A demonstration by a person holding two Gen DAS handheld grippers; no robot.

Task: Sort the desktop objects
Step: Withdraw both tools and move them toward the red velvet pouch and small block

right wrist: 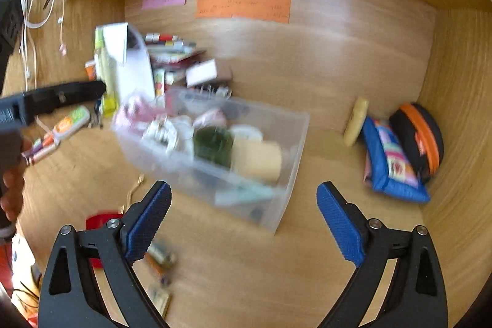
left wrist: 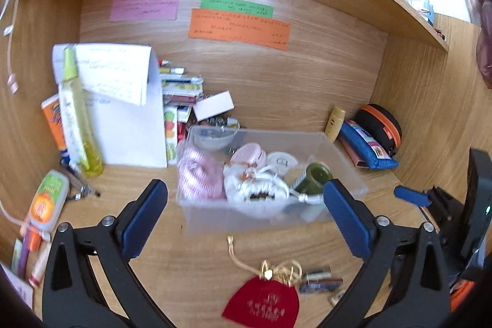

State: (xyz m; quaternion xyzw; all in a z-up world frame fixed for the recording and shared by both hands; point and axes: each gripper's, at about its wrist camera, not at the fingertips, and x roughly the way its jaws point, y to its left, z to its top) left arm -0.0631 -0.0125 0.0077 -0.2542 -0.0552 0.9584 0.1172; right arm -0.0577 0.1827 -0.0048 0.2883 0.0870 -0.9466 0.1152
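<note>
**Clear plastic bin half filled, loose items waiting in front**

Wooden tabletop (left wrist: pixel 196 260) fills the left wrist view, walled on three sides by a desk alcove. The left tongs (left wrist: pixel 246 205) stand spread wide with nothing between the blue pads. Just beyond them sits the clear rectangular plastic bin (left wrist: pixel 344 174), already holding a pink coiled thing, a white bundle, a green jar and a round white lid. Nearest the camera lie a red fabric pouch with gold lettering (left wrist: pixel 261 306) and a thin gold cord (left wrist: pixel 243 262) running from it toward the bin. At the far right edge one blue pad of the other tool shows.

From the right wrist view, blurred, the right tongs (right wrist: pixel 244 205) are likewise spread and empty, hanging over bare wood just before the bin's (right wrist: pixel 289 149) near corner. A blue zipped fabric pouch (right wrist: pixel 390 171) and a black round case with orange zip (right wrist: pixel 421 134) lean in the right corner. The red pouch (right wrist: pixel 98 220) peeks out left of the tongs.

That red pouch looks light, soft and flat, so it would likely fold under pressure; pinching its raised upper edge near the cord seems safer than scraping at the middle. The cord may trail and snag on the bin rim.
</note>
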